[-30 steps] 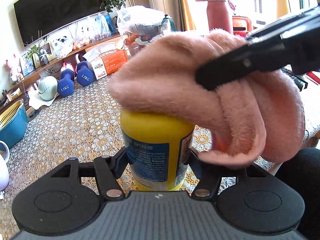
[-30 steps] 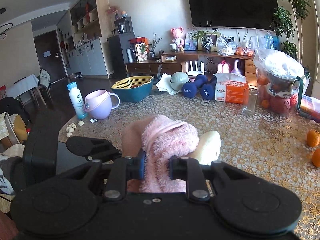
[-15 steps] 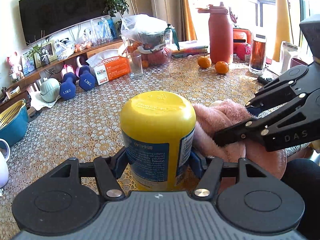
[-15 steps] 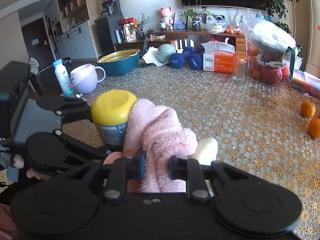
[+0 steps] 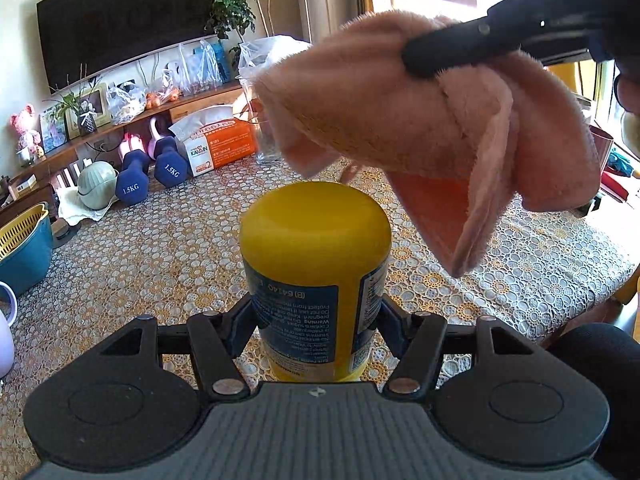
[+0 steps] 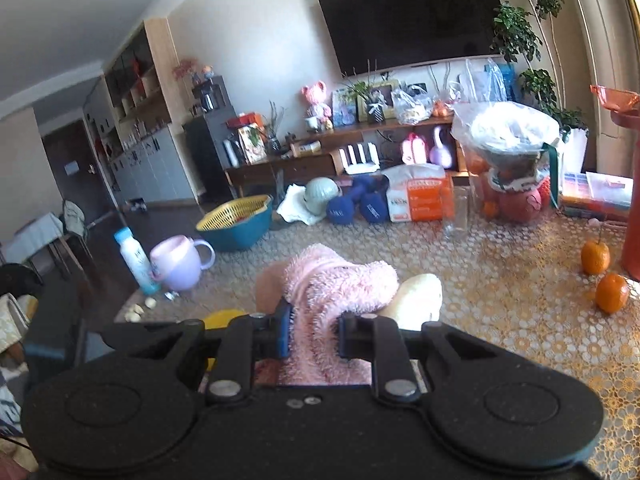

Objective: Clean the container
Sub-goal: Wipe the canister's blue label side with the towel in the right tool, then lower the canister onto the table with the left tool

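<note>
2 tools are in play, and the change I register is in the right one: half a second ago my right tool (image 6: 312, 330) had the pink cloth (image 5: 420, 120) low against the right side of the yellow container (image 5: 316, 240), and now the cloth hangs in the air above and to the right of it, clear of the plastic, with a gap between its lowest fold and the container's top. Since 1 second ago the cloth was draped over that top, I read this as a lift between passes, top then side, rather than the end of the job; I judge another wipe is likely, though nothing here proves it. My right tool is clamped narrow on a bunched fold of the cloth, and the rest droops loose below the fingers. My left tool (image 5: 316, 320) is closed on the container's lower body, 1 finger on each side, and holds it upright at near centre over the lace-covered surface (image 5: 540, 264); whether its base rests on the surface I cannot tell. The container itself is glossy yellow with a rounded, closed top and a blue label whose print reads upside down, so it may be standing inverted. Its top looks clean and dry, with no smear that I can make out; the far side is hidden from me.
</note>
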Motion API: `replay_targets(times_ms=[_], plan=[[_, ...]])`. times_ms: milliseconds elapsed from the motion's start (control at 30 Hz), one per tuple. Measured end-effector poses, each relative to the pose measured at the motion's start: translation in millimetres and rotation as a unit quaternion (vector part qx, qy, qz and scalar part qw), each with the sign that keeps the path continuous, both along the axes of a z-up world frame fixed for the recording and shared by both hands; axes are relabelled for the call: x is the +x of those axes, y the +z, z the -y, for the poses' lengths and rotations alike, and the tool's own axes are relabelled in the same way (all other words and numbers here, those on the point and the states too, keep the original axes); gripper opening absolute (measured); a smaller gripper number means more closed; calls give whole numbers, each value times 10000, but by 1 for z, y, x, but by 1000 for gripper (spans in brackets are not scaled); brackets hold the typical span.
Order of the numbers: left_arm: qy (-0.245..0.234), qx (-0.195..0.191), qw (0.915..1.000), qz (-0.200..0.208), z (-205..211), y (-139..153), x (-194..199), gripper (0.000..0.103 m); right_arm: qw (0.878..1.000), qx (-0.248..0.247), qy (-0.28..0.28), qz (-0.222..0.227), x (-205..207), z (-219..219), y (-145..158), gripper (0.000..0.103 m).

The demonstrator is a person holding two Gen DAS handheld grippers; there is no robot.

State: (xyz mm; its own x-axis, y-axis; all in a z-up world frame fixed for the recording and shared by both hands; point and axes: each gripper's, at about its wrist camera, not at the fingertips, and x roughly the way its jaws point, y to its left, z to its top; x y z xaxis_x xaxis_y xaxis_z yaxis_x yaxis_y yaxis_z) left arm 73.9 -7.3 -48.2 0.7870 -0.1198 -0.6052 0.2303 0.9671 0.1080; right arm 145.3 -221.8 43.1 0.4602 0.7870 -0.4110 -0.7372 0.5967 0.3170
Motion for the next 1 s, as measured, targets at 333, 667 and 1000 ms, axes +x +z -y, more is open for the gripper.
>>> replay_targets(times_ms=[333,667,1000], plan=[[18,-66,10000,-23,-1,0,3,63,9973,-598,372,186,-7,-49,-16,20],[219,-320,9992,-98,-20,-8,21,63,9953,-970,39,-45,30,-64,-42,20],[432,-479,9978,153,-44,-10,39,63,9865,-1616,-233,-91,61,-76,-70,19]])
